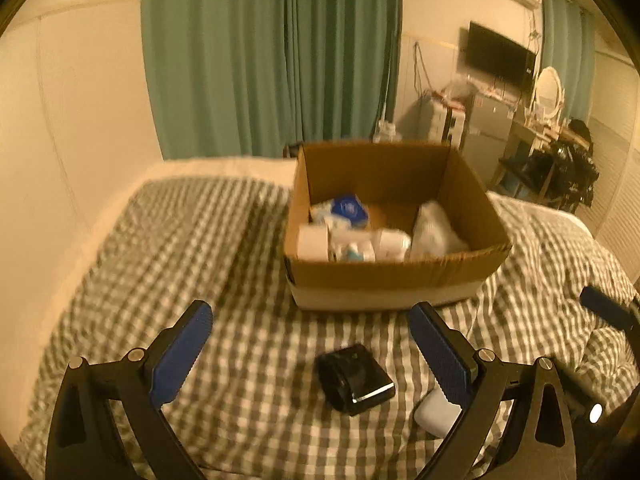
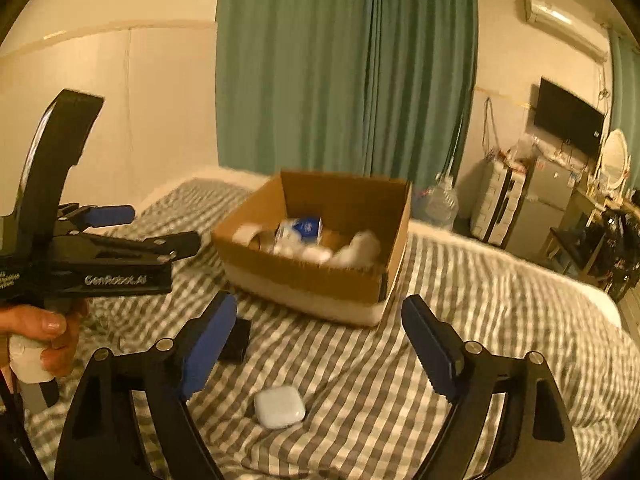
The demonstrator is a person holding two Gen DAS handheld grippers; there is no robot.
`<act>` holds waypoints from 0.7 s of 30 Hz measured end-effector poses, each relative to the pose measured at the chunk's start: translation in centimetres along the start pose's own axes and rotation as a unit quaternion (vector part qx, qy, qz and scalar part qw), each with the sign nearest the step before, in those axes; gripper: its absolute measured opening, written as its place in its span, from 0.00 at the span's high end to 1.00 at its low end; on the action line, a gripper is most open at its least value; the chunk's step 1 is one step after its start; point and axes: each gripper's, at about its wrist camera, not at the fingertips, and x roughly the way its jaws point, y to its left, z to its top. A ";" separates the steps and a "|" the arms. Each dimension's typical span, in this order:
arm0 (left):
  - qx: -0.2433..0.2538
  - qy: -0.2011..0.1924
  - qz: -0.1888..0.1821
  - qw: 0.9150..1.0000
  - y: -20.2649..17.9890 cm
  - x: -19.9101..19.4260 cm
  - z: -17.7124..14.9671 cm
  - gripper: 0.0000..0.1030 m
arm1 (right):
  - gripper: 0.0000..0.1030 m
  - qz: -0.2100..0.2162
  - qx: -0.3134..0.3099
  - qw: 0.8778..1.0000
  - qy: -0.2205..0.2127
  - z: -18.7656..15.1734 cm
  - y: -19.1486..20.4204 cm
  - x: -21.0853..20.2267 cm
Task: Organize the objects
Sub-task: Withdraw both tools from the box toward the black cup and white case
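Observation:
An open cardboard box (image 1: pixel 384 276) (image 2: pixel 304 276) sits on the checked bed and holds several white items and a blue-labelled pack (image 1: pixel 348 208). A black wallet-like object (image 1: pixel 354 378) lies on the cover between my left gripper's open fingers, just below them. My left gripper (image 1: pixel 312 316) is open and empty. A small white case (image 2: pixel 279 406) (image 1: pixel 436 416) lies below and between my right gripper's open fingers. My right gripper (image 2: pixel 320 308) is open and empty. The left gripper's body (image 2: pixel 88 264) shows at the left of the right wrist view, held by a hand.
The bed has a grey-white checked cover (image 1: pixel 200 260). Green curtains (image 1: pixel 272 56) hang behind it. A water bottle (image 2: pixel 440 200), drawers, a TV (image 2: pixel 568 116) and a cluttered desk stand at the right. A wall lies to the left.

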 end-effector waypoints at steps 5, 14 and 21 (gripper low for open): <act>-0.002 0.037 0.001 0.999 -0.7 2.7 -1.3 0.02 | 0.19 0.003 -0.006 0.999 0.036 -2.5 0.4 2.6; -0.003 0.098 0.001 0.995 -1.5 6.6 -3.3 0.02 | 0.27 0.024 0.011 0.996 0.082 -5.5 0.1 5.8; 0.018 0.143 0.011 0.990 -2.9 9.5 -4.7 0.06 | 0.32 0.042 0.007 0.992 0.118 -7.4 0.8 7.9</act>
